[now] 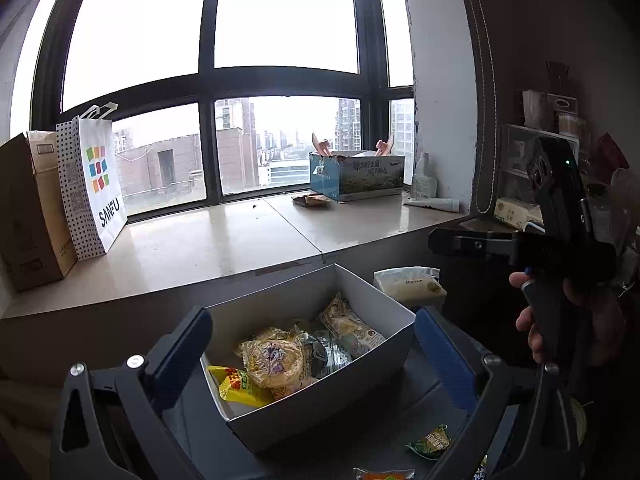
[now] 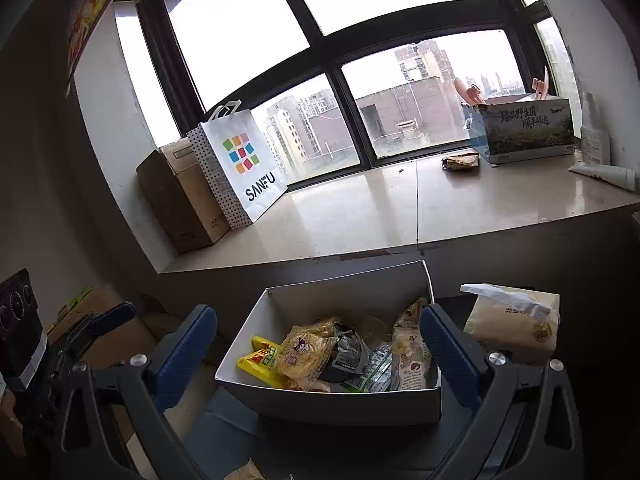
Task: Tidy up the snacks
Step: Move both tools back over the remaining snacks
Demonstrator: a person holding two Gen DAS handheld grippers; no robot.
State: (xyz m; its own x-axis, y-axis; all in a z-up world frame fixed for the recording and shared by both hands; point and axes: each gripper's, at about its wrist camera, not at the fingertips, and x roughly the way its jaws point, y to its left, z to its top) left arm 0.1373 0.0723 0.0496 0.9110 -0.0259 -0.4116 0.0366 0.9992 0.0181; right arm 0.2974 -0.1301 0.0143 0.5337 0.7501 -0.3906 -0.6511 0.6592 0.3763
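Both hand-held grippers, left (image 1: 314, 354) and right (image 2: 320, 354), are seen spread wide and empty. A between-picks step is judged: loose packets (image 1: 430, 442) at five o'clock must be fetched next into the white box (image 2: 340, 404), half filled. Beyond, at two o'clock, a tissue pack (image 2: 516, 324) crowds it.

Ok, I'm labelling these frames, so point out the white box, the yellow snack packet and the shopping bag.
white box (image 2: 340, 404): right wrist view, on its near outer wall.
yellow snack packet (image 2: 256, 362): right wrist view, on its printed front.
shopping bag (image 1: 100, 184): left wrist view, on its white front panel.
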